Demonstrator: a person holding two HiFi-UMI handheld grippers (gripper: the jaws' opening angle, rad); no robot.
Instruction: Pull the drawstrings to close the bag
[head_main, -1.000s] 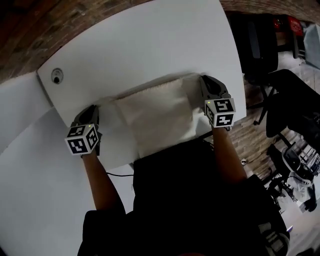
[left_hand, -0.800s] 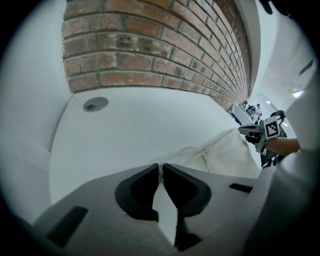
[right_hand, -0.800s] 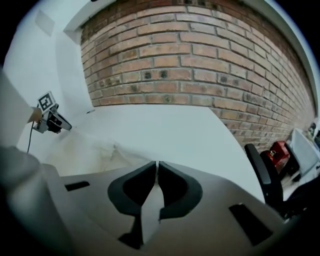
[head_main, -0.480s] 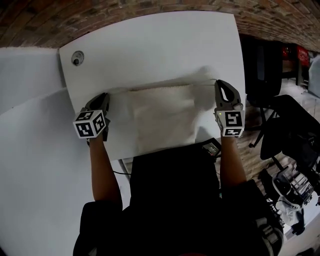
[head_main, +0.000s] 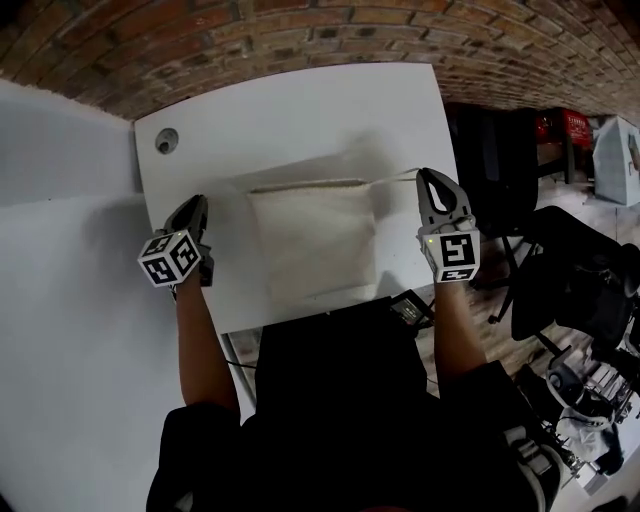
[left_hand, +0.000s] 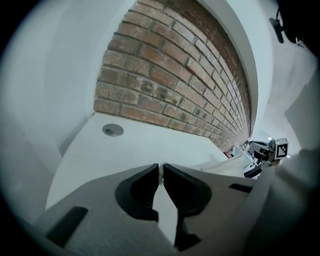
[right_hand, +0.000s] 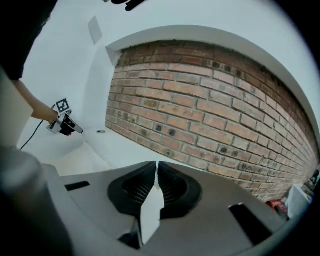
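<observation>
A cream cloth bag (head_main: 315, 240) lies flat in the middle of the white table (head_main: 300, 110). Its mouth, at the far edge, is slightly gathered. A thin drawstring (head_main: 395, 177) runs from that edge to my right gripper (head_main: 431, 178), which is shut on it just right of the bag. My left gripper (head_main: 196, 206) hangs left of the bag. In the left gripper view its tips (left_hand: 160, 172) pinch a short piece of cream cord. The right gripper view shows the right gripper (right_hand: 156, 167) shut, with the left gripper (right_hand: 65, 122) far across the bag (right_hand: 75, 160).
A round cable grommet (head_main: 166, 140) sits in the table's far left corner. A brick wall (head_main: 300, 35) backs the table. Black office chairs (head_main: 560, 260) stand to the right. A second white surface (head_main: 70, 300) adjoins on the left.
Both grippers have risen off the table, the right one more. The bag's far edge looks narrower and more gathered, and the string to the right gripper is stretched out.
</observation>
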